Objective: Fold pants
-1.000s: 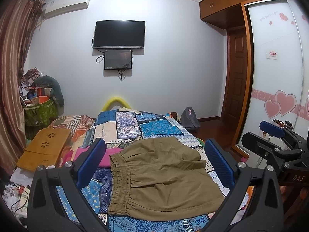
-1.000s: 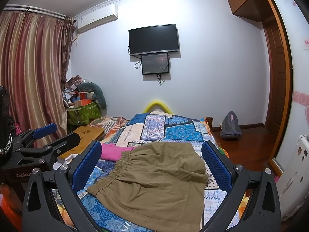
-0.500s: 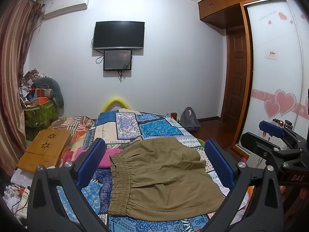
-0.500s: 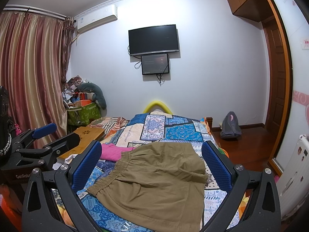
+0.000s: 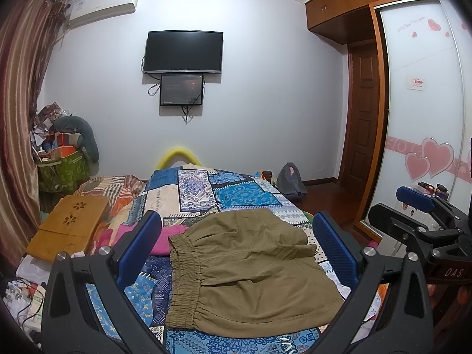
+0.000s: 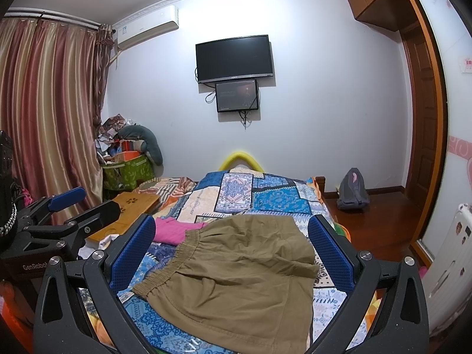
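Note:
Olive-brown pants [image 5: 247, 271] lie folded on the patchwork bedspread [image 5: 206, 194], elastic waistband to the left; they also show in the right wrist view [image 6: 244, 277]. My left gripper [image 5: 236, 247] is open and empty, held above the near end of the pants. My right gripper [image 6: 231, 250] is open and empty too, above the pants from the right side. The right gripper shows at the right edge of the left wrist view [image 5: 419, 215], and the left gripper at the left edge of the right wrist view [image 6: 62, 215].
A pink garment [image 5: 165, 239] lies left of the pants. A wooden lap tray [image 5: 69, 227] rests on the bed's left side. A green basket [image 6: 126, 171] of clutter stands by the curtain. A grey backpack [image 6: 352, 188] sits on the floor near the door.

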Available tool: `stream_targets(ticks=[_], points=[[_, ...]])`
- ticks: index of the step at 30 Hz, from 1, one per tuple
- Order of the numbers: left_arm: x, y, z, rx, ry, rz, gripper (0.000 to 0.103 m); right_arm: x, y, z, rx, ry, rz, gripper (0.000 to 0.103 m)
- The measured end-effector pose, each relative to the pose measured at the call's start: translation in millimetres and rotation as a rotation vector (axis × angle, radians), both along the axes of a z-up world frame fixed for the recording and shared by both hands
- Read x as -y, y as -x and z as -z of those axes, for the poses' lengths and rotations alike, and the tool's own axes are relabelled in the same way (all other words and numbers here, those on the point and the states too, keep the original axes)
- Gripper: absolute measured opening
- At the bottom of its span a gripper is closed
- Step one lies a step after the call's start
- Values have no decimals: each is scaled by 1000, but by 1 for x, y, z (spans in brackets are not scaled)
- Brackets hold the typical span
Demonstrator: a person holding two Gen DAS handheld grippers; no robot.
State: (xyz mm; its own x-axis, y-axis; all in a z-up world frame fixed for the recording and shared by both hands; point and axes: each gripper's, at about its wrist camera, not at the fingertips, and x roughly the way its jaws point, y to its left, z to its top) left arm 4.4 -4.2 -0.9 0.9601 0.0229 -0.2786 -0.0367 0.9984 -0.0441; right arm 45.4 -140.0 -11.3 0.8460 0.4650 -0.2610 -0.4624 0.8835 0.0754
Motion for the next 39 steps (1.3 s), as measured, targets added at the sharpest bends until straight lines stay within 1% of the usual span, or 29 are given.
stream_targets(ticks=[6,9,14,16,19,24,28,34,36,39], points=[[-2,-5,3,-8,2,-4,103,-2,-3,2,-9,1,1,103],[-4,-10,7,-7,-10,-29,103,-2,-9,6,-20,4,4,103],[-10,-29,17,-22,-16,-59,103,-2,-29,15,-47,13,12,103],[-16,-43,21,-37,-21,-73,103,-1,-45,18,-58,18,12,103],[-27,-68,28,-72,-28,-88,103,-1,-66,19,-58,36,25,103],[-60,-122,43,-162,5,-85,103,-1,-106,25,-40,103,71,103],[-88,-166,59,-234,-14,-119,103,-1,-138,32,-46,150,90,103],[-126,-237,94,-346,-105,-200,103,-2,-194,49,-97,183,102,103],[-140,-260,112,-392,-101,-211,103,-4,-212,58,-122,196,103,103],[-160,-289,138,-440,-56,-176,103,-5,-242,74,-181,214,90,103]])
